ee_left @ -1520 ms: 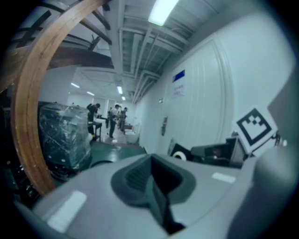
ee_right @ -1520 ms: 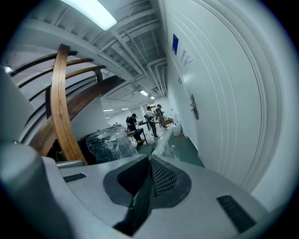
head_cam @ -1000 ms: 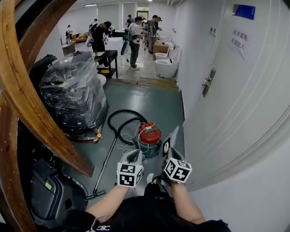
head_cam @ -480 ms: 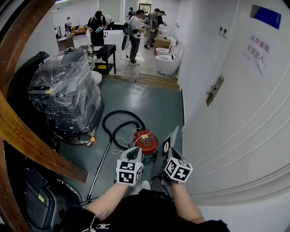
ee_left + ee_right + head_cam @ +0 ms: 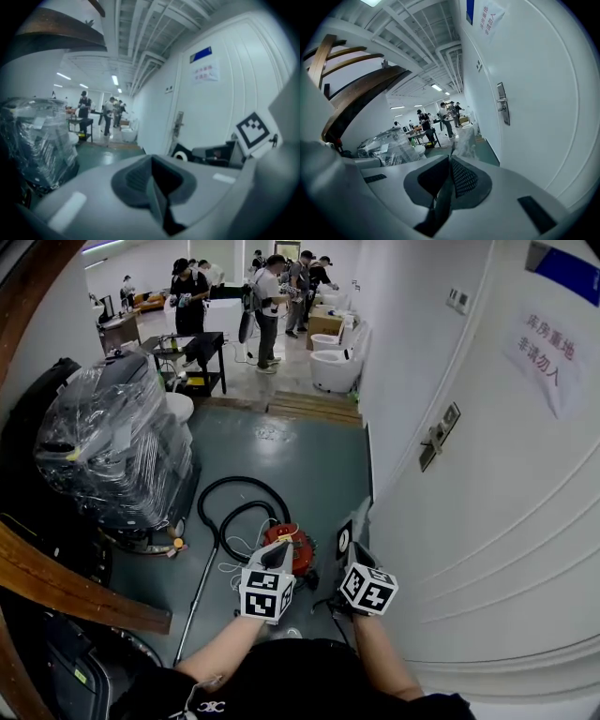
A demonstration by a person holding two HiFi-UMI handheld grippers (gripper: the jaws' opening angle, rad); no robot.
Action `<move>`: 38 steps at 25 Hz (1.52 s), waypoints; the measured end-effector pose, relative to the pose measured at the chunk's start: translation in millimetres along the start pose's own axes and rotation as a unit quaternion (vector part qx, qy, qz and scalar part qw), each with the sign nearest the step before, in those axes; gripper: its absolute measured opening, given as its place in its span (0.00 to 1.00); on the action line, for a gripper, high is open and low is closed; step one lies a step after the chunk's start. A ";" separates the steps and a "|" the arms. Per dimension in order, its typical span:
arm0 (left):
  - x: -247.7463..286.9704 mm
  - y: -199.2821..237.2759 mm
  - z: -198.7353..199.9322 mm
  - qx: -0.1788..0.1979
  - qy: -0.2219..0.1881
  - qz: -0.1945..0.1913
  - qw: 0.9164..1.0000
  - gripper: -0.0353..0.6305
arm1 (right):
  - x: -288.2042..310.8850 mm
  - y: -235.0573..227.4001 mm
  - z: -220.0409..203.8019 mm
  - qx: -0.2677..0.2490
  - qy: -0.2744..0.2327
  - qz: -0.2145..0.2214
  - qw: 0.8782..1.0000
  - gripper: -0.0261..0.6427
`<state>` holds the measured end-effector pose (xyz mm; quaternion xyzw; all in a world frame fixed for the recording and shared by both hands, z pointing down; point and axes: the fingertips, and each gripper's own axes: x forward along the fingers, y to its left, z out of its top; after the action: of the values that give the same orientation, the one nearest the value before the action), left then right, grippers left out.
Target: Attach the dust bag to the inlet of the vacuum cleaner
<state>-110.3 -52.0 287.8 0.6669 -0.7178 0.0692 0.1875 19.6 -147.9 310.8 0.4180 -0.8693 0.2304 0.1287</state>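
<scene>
- Two tongs are out in front of me, side by side above the green floor.
- My left tongs are pressed fully together with nothing between them.
- My right tongs are clamped on the dust bag, whose pale, crinkled body stands up past the tips.
- The vacuum cleaner, a red canister with a looped black hose, lies on the floor just ahead of me.
- In the head view my left tips now overlap its red body. A second ago the canister sat clearly beyond them.
- The plastic-wrapped machine has shifted further to my left.
- The wooden beam, which crossed most of the left side a second ago, now shows only low in that corner.
- The white door stands close on my right.
- The bag is not yet on the inlet.
</scene>
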 end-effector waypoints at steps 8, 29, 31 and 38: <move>56.5 8.2 14.5 -0.001 0.011 0.003 1.000 0.05 | 50.6 -30.0 22.4 0.012 0.008 -0.006 1.000 0.06; 131.3 -1.5 20.9 0.027 0.058 -0.054 0.997 0.05 | 77.9 -70.6 21.4 0.054 0.020 -0.052 0.997 0.06; 136.4 0.0 23.0 0.036 0.061 -0.066 0.995 0.05 | 76.0 -73.8 18.5 0.063 0.016 -0.069 0.995 0.06; 154.3 2.0 27.9 0.055 0.075 -0.104 0.990 0.05 | 68.1 -85.9 14.6 0.081 -0.001 -0.119 0.990 0.06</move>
<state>-123.3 -205.3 318.3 0.7403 -0.6233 0.1390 0.2099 44.7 -247.5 351.7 0.5281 -0.7919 0.2822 0.1201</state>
